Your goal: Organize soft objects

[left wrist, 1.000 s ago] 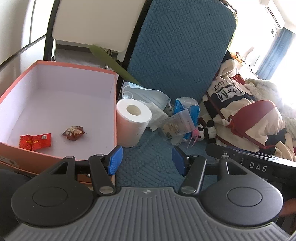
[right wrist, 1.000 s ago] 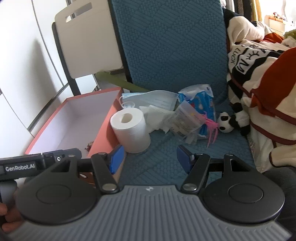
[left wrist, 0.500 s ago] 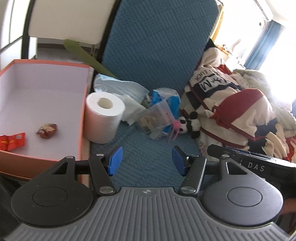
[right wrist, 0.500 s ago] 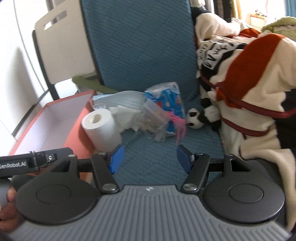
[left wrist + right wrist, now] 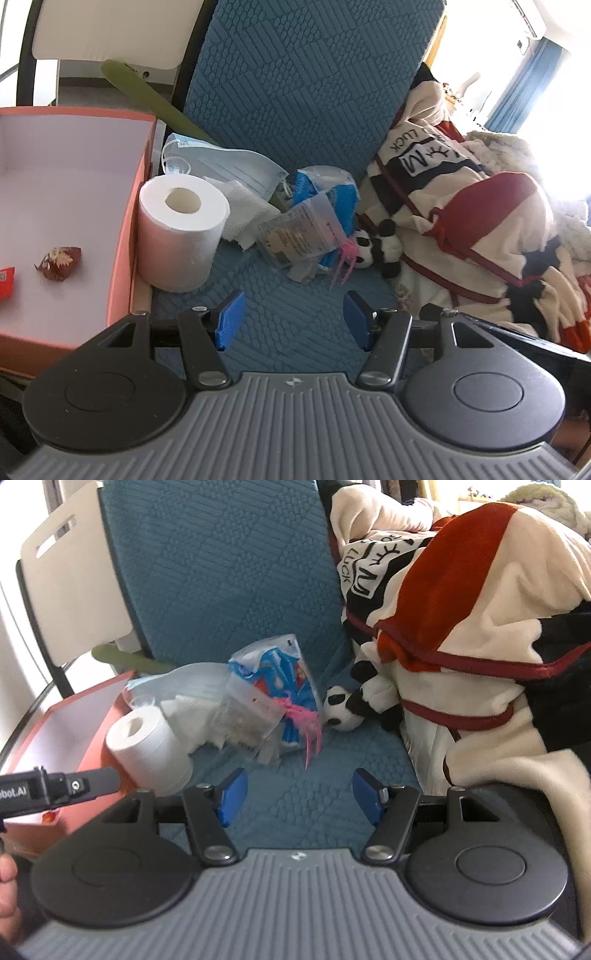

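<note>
Lying beside crumpled bags, the black-and-white panda plush [image 5: 373, 245] faces both empty, parted tongs [image 5: 293, 325].

A white chair back [image 5: 103, 33] fills the upper left, a green strip [image 5: 155, 101] slants below it, and blue curtains [image 5: 524, 92] hang at the upper right.

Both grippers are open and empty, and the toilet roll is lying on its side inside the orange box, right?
Not quite. The toilet roll stands upright on the blue seat, outside the orange box, as the left wrist view shows. The left gripper and right gripper are open and empty.
</note>
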The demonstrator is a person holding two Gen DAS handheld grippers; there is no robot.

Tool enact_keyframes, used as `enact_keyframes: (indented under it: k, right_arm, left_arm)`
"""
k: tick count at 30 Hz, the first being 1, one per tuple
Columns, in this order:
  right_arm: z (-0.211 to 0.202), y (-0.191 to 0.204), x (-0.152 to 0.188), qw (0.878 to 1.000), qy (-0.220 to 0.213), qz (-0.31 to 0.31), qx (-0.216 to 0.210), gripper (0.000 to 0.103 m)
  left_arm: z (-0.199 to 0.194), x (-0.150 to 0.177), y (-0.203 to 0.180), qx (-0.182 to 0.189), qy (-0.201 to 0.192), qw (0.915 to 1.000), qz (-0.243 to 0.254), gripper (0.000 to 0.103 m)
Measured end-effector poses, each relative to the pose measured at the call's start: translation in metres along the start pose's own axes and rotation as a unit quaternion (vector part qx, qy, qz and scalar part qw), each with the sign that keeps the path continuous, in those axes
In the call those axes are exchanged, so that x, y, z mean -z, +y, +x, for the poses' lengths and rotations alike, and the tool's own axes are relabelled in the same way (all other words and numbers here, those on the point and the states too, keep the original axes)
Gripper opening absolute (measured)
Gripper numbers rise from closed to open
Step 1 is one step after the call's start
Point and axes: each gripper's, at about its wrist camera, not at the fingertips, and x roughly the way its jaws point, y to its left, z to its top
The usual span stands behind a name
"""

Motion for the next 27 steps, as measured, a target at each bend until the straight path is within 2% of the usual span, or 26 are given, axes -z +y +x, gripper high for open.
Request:
enact_keyframes:
  k: [4, 7, 13, 16, 20, 22, 23, 24, 27]
  right_arm:
    - [0.016, -0.005, -0.007, 1.000, -0.004, 0.016, -0.008, 0.066]
    - [0.028, -0.011, -0.014, 0.999, -0.005, 0.034, -0.017, 0.066]
    - [0.053, -0.027, -0.029, 0.997, -0.007, 0.069, -0.035, 0.066]
    - [0.070, -0.032, -0.038, 0.996, 0.005, 0.073, -0.045, 0.066]
    - [0.090, -0.046, -0.050, 0.991, 0.013, 0.117, -0.070, 0.066]
    - [0.102, -0.055, -0.057, 0.986, 0.016, 0.142, -0.086, 0.079]
    - [0.109, -0.060, -0.060, 0.983, 0.020, 0.158, -0.096, 0.090]
    - [0.115, -0.065, -0.062, 0.980, 0.025, 0.170, -0.102, 0.087]
    - [0.134, -0.073, -0.068, 0.972, 0.042, 0.196, -0.122, 0.088]
  left_arm:
    - [0.017, -0.005, 0.003, -0.004, -0.003, 1.0000, -0.001, 0.065]
    - [0.030, -0.008, 0.003, -0.017, -0.008, 0.9998, 0.004, 0.070]
    - [0.056, -0.016, 0.001, -0.028, -0.012, 0.9995, 0.010, 0.070]
    - [0.068, -0.019, -0.002, -0.029, -0.019, 0.9993, 0.013, 0.070]
    - [0.088, -0.023, -0.007, -0.026, -0.024, 0.9993, 0.006, 0.072]
    - [0.097, -0.025, -0.014, -0.030, -0.027, 0.9990, 0.018, 0.074]
    - [0.103, -0.026, -0.017, -0.033, -0.028, 0.9987, 0.025, 0.075]
    - [0.108, -0.027, -0.020, -0.036, -0.028, 0.9985, 0.030, 0.075]
    - [0.124, -0.029, -0.025, -0.037, -0.030, 0.9979, 0.044, 0.076]
